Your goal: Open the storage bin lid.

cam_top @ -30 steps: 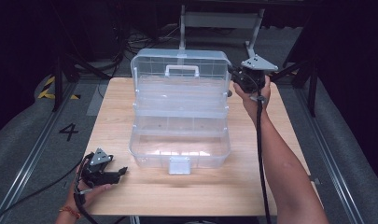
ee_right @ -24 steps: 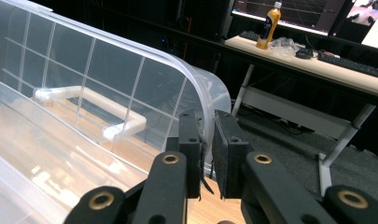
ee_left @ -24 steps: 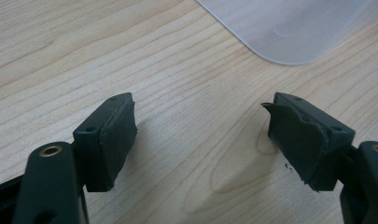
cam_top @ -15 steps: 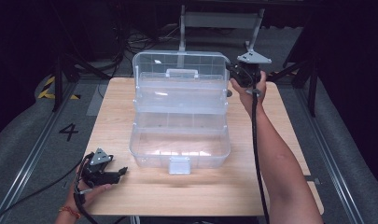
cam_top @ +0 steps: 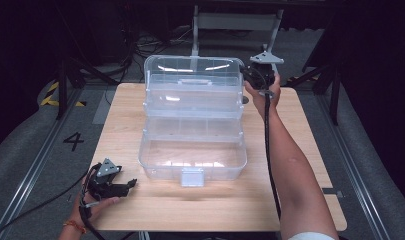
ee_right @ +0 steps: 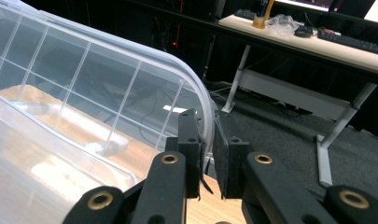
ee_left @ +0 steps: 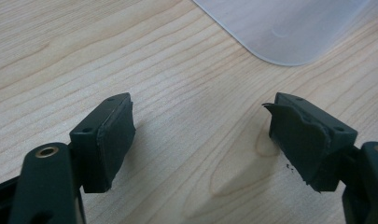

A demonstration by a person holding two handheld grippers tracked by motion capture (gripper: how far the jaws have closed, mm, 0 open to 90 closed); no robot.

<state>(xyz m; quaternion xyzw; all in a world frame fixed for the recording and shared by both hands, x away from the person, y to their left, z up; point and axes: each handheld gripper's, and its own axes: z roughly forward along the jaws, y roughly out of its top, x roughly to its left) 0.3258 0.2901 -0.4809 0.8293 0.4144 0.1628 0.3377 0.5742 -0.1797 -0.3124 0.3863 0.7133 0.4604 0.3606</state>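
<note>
Watching the big clear plastic storage box [cam_top: 192, 125] in the middle of the bench [cam_top: 310, 150], we see its lid [cam_top: 192, 75] standing up at the far edge, and the right tongs [ee_right: 206, 154] are clenched on the lid's rim at its right corner. Here is the risk as we judge it: that rim is thin and slick, so the pads could slide off, and the lid would drop onto the tiers. Pull too hard sideways and the whole box, light and empty by the look of it, could skid toward the near edge or twist on its hinge. The cable [cam_top: 267, 150] trailing along the person's right forearm could also snag on the box's corner.

Down at the near left corner, the left tongs [ee_left: 200, 140] hang released over bare wood, gripping nothing, with a box corner just ahead of them.

The bench is pale wood grain, clean and level. Around it we have grey carpeted floor, a painted number four [cam_top: 74, 141], dark stands and cabling behind, and a desk [ee_right: 317, 42] with keyboards farther off.
</note>
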